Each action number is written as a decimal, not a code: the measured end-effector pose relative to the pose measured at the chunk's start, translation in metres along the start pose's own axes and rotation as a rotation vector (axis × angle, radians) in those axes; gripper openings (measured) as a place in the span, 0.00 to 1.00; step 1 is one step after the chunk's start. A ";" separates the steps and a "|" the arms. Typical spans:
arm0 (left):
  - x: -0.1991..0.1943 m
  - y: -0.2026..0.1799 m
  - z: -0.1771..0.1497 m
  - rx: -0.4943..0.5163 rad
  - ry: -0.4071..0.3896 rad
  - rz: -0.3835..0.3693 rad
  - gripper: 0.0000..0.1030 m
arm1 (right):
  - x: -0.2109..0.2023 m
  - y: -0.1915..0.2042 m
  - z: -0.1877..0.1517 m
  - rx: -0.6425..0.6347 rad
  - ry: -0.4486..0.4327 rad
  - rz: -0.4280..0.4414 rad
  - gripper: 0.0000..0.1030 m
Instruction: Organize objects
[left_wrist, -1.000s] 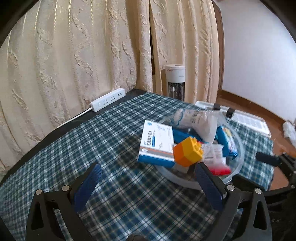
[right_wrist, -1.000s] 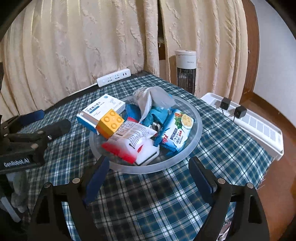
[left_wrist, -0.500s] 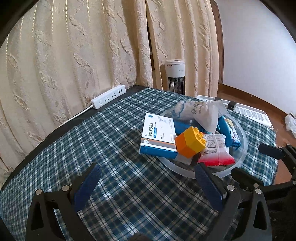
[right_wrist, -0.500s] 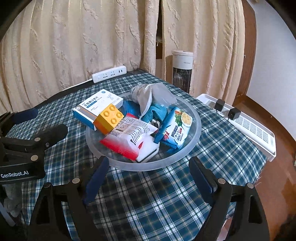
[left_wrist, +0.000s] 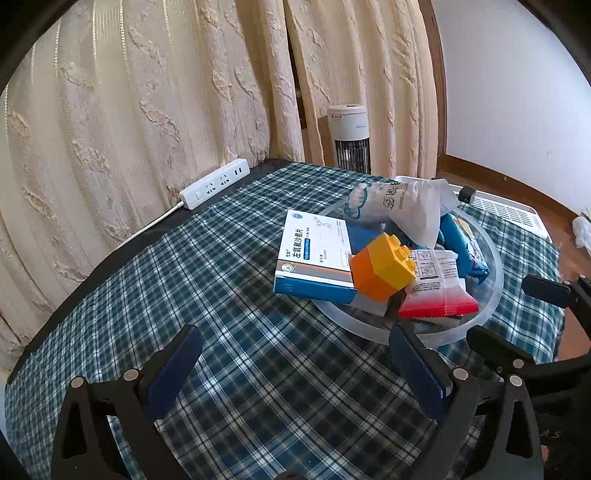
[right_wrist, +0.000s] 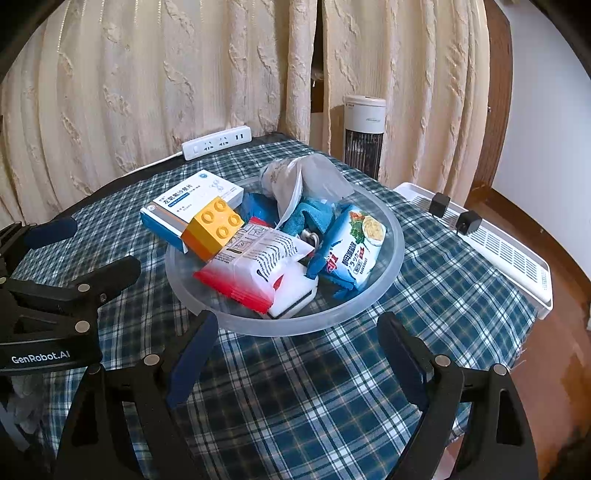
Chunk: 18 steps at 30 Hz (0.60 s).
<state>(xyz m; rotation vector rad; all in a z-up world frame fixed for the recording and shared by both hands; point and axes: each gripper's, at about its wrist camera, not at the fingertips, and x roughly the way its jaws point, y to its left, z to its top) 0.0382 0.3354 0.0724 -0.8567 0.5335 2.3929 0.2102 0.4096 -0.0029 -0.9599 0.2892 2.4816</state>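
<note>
You'd backed both grippers off the bowl (right_wrist: 391, 236) — fingers wide, empty. Block (right_wrist: 214, 227) was rigid, light; pinch its flat sides.

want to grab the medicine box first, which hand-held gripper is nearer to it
Left. The left hand-held gripper sits beside the medicine box; the right hand-held gripper faces the bowl's opposite rim.
</note>
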 end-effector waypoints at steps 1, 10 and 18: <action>0.000 0.000 0.000 0.000 0.002 -0.001 1.00 | 0.001 0.000 0.000 -0.002 0.002 0.001 0.86; 0.003 0.002 -0.001 -0.009 0.012 -0.004 1.00 | 0.003 0.002 -0.001 -0.005 0.011 0.004 0.86; 0.004 0.002 -0.002 -0.006 0.016 -0.004 1.00 | 0.003 0.002 -0.001 -0.005 0.012 0.005 0.86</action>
